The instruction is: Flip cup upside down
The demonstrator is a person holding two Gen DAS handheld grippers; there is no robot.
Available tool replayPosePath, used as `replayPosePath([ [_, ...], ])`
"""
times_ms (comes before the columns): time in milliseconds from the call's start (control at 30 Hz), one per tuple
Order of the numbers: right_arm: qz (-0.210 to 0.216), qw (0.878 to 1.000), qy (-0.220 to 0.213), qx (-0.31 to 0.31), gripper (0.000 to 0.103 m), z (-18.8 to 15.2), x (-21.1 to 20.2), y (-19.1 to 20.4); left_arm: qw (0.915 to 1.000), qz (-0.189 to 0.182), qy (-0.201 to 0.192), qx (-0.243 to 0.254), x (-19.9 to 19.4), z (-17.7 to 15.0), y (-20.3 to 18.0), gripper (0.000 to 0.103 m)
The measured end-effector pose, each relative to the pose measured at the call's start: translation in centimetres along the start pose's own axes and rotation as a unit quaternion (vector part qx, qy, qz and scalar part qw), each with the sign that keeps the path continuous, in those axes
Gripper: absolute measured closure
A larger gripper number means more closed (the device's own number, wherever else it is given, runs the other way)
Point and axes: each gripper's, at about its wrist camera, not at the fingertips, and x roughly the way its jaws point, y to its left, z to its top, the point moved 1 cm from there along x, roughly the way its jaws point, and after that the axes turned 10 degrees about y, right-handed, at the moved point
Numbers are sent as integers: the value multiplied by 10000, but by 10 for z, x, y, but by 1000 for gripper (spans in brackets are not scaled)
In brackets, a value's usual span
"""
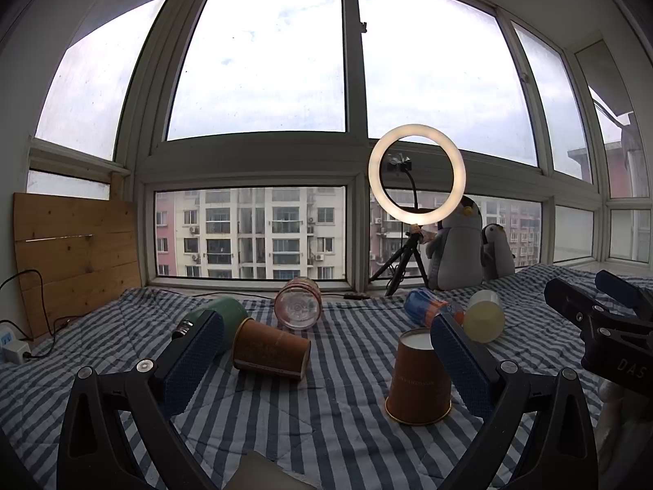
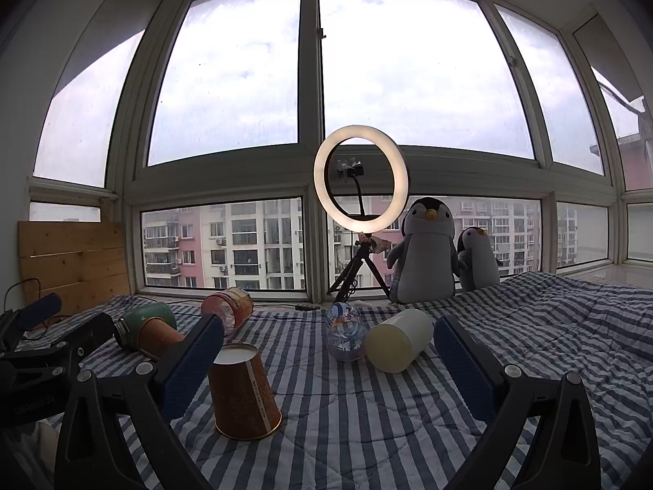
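Observation:
A brown paper cup (image 1: pixel 418 379) stands upside down on the striped blanket; it also shows in the right wrist view (image 2: pixel 243 392). A second brown paper cup (image 1: pixel 271 349) lies on its side to the left, partly hidden in the right wrist view (image 2: pixel 159 337). My left gripper (image 1: pixel 326 363) is open and empty, with the upside-down cup by its right finger and the lying cup by its left finger. My right gripper (image 2: pixel 328 367) is open and empty, with the upside-down cup beside its left finger.
A green flask (image 1: pixel 216 318), a clear jar (image 1: pixel 297 304), a blue bottle (image 1: pixel 428 306) and a cream cup (image 1: pixel 483 316) lie behind on the blanket (image 1: pixel 326 428). A ring light on a tripod (image 1: pixel 416 175) and two penguin toys (image 2: pixel 426 249) stand by the window.

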Motion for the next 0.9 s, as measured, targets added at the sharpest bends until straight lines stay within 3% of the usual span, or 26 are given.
replayPosePath([
  [900,2,10000,4,2,1,0,0,0,10000,-40,22,36,0,-2,-1,0],
])
